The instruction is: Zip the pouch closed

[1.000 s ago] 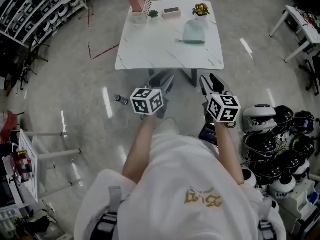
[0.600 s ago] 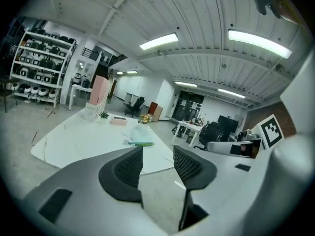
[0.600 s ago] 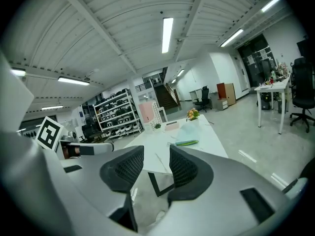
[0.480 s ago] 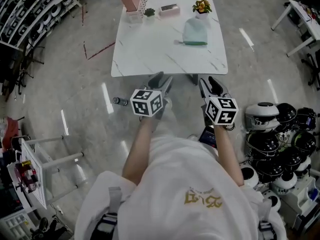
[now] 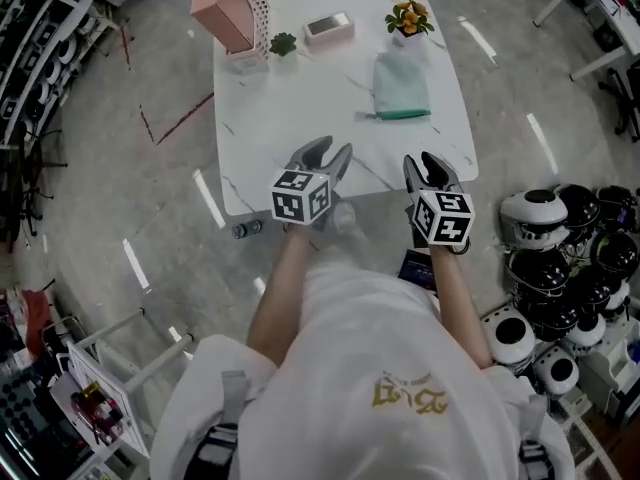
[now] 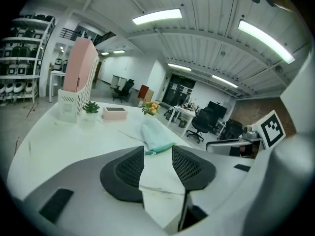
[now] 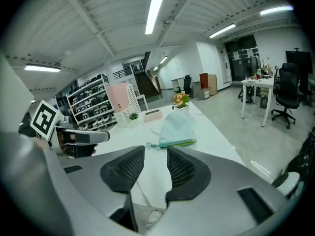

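Both grippers have come forward since a second ago, and they now hang over the near edge of the white marble table [image 5: 300, 108], which sat well ahead of them before. From the head view, the left gripper [image 5: 331, 154] and right gripper [image 5: 429, 164] stand side by side, and the pale mint pouch [image 5: 401, 84] lies flat on the table's right half, well apart from both and beyond the right gripper.

Only the gripper views show the jaws clearly. Each pair stands fairly wide and is closing, with nothing but bare tabletop in the gap.

The right gripper view brings out the teal zipper edge [image 7: 173, 143] along the pouch's near side. Whether it is partly zipped is hard to tell at this distance.

The head view alone shows the helmets [image 5: 560, 268] on the floor at right. Along the far edge stand a pink file holder [image 5: 224, 10], a small green plant [image 5: 283, 43], a pink tray [image 5: 329, 28] and a flower pot [image 5: 409, 18].
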